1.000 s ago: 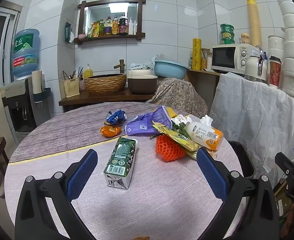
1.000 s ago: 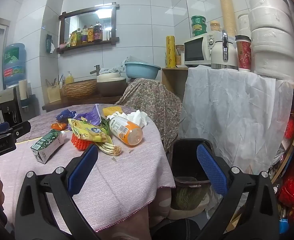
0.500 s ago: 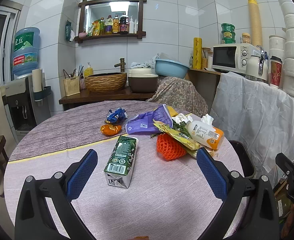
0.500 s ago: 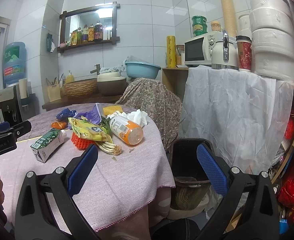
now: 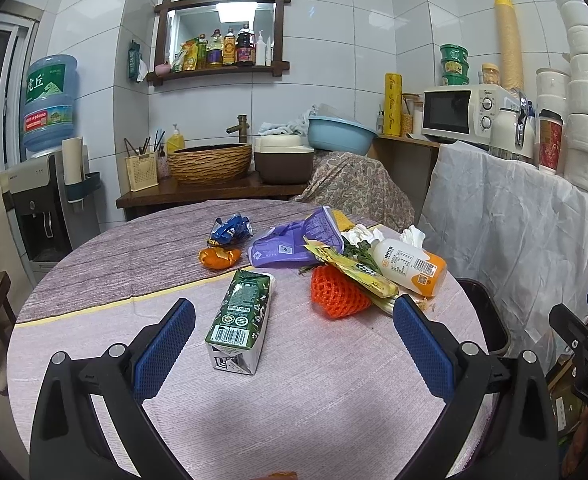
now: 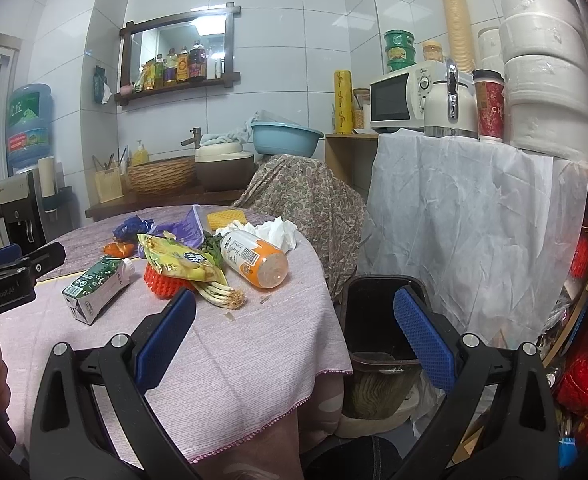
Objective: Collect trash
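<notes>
Trash lies on a round table (image 5: 294,392) with a purple cloth. A green carton (image 5: 241,315) (image 6: 98,284) lies nearest my left gripper (image 5: 294,344), which is open and empty just in front of it. Behind it are an orange foam net (image 5: 335,294), a yellow snack bag (image 6: 178,258), a white and orange bottle (image 5: 407,266) (image 6: 254,258), a purple bag (image 5: 290,242), a blue wrapper (image 5: 230,230), orange peel (image 5: 218,258), spring onions (image 6: 218,294) and tissues (image 6: 274,230). My right gripper (image 6: 294,344) is open and empty, over the table's right edge. A dark trash bin (image 6: 381,320) (image 5: 481,316) stands on the floor beside the table.
A cloth-covered chair (image 6: 309,196) stands behind the table. A white-draped shelf (image 6: 465,216) with a microwave (image 6: 401,98), kettle and paper rolls is at the right. A counter with a basket sink (image 5: 210,162) and a water dispenser (image 5: 42,184) are at the back left.
Both grippers have moved slightly closer to the table and trash; the carton looks a little nearer to the left gripper. Both stay open.
</notes>
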Tool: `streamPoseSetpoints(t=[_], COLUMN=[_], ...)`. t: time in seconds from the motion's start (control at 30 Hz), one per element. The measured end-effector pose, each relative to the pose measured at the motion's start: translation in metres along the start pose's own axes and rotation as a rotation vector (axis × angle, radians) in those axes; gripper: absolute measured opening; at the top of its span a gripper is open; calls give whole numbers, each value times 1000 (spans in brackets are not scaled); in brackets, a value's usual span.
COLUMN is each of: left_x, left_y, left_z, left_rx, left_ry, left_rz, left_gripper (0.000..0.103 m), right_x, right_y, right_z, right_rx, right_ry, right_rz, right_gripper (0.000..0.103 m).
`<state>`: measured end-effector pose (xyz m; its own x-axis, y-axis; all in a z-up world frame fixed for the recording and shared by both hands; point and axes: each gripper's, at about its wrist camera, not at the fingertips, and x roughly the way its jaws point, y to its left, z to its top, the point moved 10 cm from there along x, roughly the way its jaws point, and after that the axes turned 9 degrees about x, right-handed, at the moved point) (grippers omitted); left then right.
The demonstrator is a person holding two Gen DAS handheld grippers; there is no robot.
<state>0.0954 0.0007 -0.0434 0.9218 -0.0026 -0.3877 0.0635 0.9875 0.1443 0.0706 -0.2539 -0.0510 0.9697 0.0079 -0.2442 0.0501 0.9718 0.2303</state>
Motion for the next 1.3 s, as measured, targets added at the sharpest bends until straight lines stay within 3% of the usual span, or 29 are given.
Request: streamPoseSetpoints(t=[1.3], left_x=[1], left_y=[-2], left_z=[-3], left_rx=[-3], left_ry=[3], left_rz=[-1], left_gripper=[98], right_x=[0], right_y=[4], right_z=[-2], right_rx=[-7], right_ry=[4], right_rz=[0], right_gripper=[98])
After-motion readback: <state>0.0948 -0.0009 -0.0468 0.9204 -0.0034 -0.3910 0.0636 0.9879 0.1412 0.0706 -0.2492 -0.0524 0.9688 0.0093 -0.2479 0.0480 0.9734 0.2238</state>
